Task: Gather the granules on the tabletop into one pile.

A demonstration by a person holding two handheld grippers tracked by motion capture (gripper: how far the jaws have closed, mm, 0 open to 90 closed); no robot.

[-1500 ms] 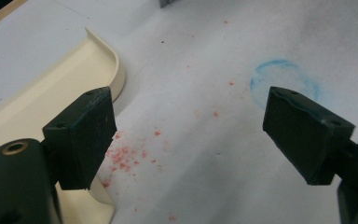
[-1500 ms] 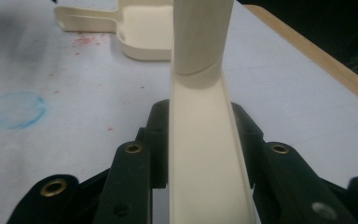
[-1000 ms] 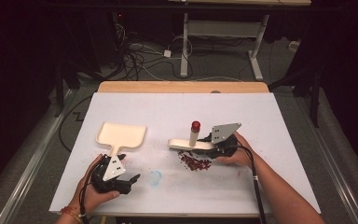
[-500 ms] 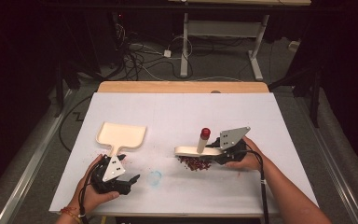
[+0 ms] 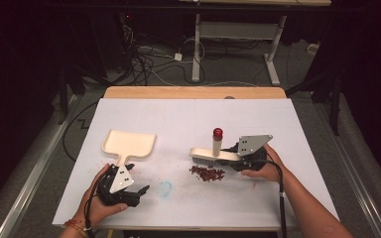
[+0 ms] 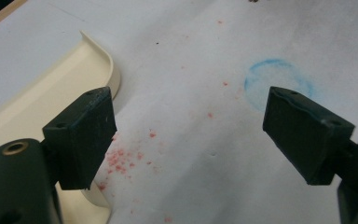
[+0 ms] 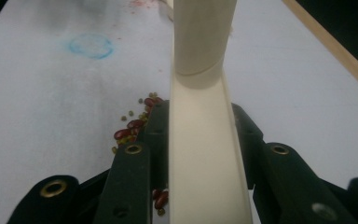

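Beans (image 5: 207, 173) are piled on the desk (image 5: 297, 198) just beside the brush (image 5: 213, 154), whose long body is clamped in the right tongs (image 5: 234, 159). Well apart to the left, the dustpan (image 5: 128, 144) is lain with its handle toward the left tongs (image 5: 141, 191), which are held wide open and empty.

The dustpan (image 5: 129, 144) is cream. The brush (image 5: 213, 155) is cream with a red tip. The beans (image 5: 207, 173) are dark red. The surface (image 5: 178, 119) is white with a blue ring (image 5: 165, 189).
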